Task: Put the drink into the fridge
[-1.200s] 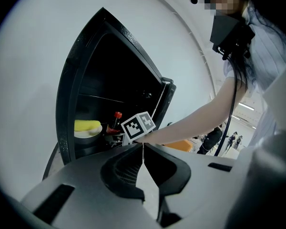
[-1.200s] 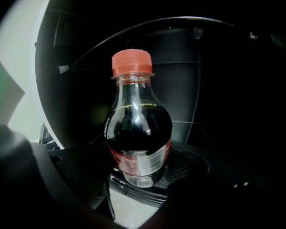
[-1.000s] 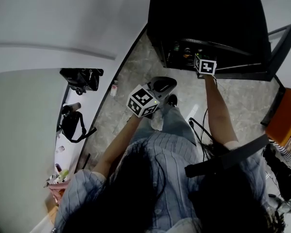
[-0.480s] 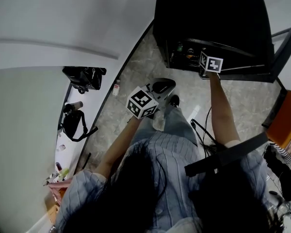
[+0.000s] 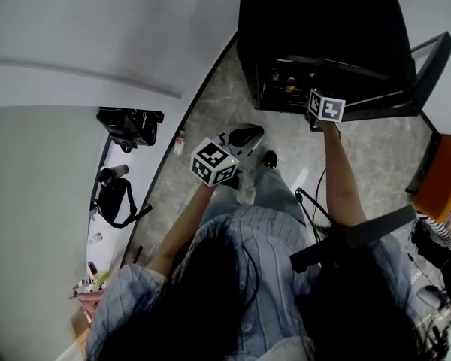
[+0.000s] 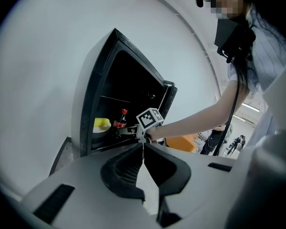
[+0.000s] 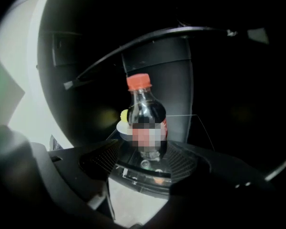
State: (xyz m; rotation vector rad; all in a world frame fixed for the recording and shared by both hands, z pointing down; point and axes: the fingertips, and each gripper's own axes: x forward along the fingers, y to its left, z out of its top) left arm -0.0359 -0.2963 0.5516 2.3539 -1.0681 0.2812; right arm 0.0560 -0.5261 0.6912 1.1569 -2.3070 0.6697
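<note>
The left tongs (image 6: 143,147) are clenched on nothing, tips pressed together, and hang in front of the person's body, well short of the fridge (image 5: 323,28). They play no part at this step.

The drink (image 7: 147,116), a dark bottle with a red cap, stands upright on a glass shelf (image 7: 193,128) inside the fridge, near its front edge. The right tongs (image 7: 146,160) reach in at shelf level, spread wider than the bottle, with its base between their tips. There is a clear gap on one side; whether the other pad touches the bottle cannot be told. By the look of it the drink is placed and let go, so the task is nearly done. The next move calls for drawing the right tongs straight back, level, so that neither pad brushes the bottle and tips it off the edge. Then the door (image 5: 428,62), wide open at the right, needs shutting.

Far left, black bags (image 5: 128,122) lie by the wall, well apart from the work. In the fridge a white bowl (image 7: 124,128) with something yellow sits just behind and left of the drink, leaving little room to push it deeper. A cable (image 5: 310,198) trails on the floor by the person's feet. An orange thing (image 5: 445,179) stands beyond the door, near its swing.
</note>
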